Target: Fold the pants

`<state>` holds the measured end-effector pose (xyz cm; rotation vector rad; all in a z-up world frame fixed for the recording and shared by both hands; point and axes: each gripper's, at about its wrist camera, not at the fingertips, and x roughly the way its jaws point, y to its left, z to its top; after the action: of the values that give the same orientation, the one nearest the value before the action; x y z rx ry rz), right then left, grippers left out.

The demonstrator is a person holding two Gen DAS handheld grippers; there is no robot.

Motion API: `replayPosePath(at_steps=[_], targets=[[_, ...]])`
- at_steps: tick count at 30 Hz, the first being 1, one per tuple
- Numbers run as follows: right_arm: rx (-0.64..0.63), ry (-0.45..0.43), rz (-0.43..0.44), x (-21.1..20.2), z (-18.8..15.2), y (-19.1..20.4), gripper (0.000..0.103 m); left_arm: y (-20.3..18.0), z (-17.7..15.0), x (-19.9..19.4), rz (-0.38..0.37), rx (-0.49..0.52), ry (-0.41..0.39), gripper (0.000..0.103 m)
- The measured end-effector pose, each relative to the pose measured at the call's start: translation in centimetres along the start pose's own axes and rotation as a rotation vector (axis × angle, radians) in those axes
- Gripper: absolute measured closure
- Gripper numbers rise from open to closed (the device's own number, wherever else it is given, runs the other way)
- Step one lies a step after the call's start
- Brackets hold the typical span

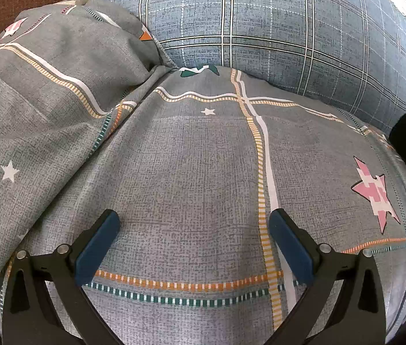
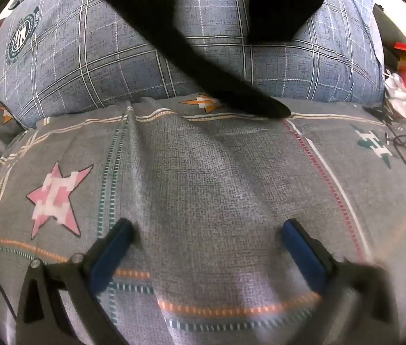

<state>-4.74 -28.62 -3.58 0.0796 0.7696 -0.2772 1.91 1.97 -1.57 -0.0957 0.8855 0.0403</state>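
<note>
- left gripper (image 1: 194,224): jaws spread wide, nothing in them, just grey star-print bedsheet (image 1: 191,158) underneath
- right gripper (image 2: 207,230): also wide and empty
- black pants (image 2: 203,28) lie ahead of the right gripper, draped over the blue plaid pillow (image 2: 88,57), one leg reaching onto the sheet

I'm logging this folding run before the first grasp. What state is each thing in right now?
Left hand-held gripper: open, nothing between its fingers.
Right hand-held gripper: open, nothing between its fingers.
Black pants: unfolded, draped over the plaid pillow, one end reaching the grey bedcover.
Grey bedcover: spread out, lightly wrinkled.
</note>
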Motion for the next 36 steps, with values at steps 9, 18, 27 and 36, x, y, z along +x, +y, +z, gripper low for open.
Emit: replayPosePath(at_steps=[9,18,27,36], targets=[[-0.001,0.001,0.000,0.1,-0.4,-0.4,0.000,0.0,0.0,0.3,0.001,0.000,0.002,0.000],[-0.006,0.000,-0.004,-0.1,-0.1,-0.5,0.000,0.0,-0.5,1.1,0.002,0.000,0.003,0.000],[-0.004,-0.001,-0.006,0.0,-0.1,-0.4,0.000,-0.1,-0.5,1.5,0.004,0.016,0.022,0.000],[-0.029,0.007,0.071,-2.2,-0.2,-0.8,0.000,-0.7,-0.7,-3.1,-0.007,0.053,-0.015,0.000]])
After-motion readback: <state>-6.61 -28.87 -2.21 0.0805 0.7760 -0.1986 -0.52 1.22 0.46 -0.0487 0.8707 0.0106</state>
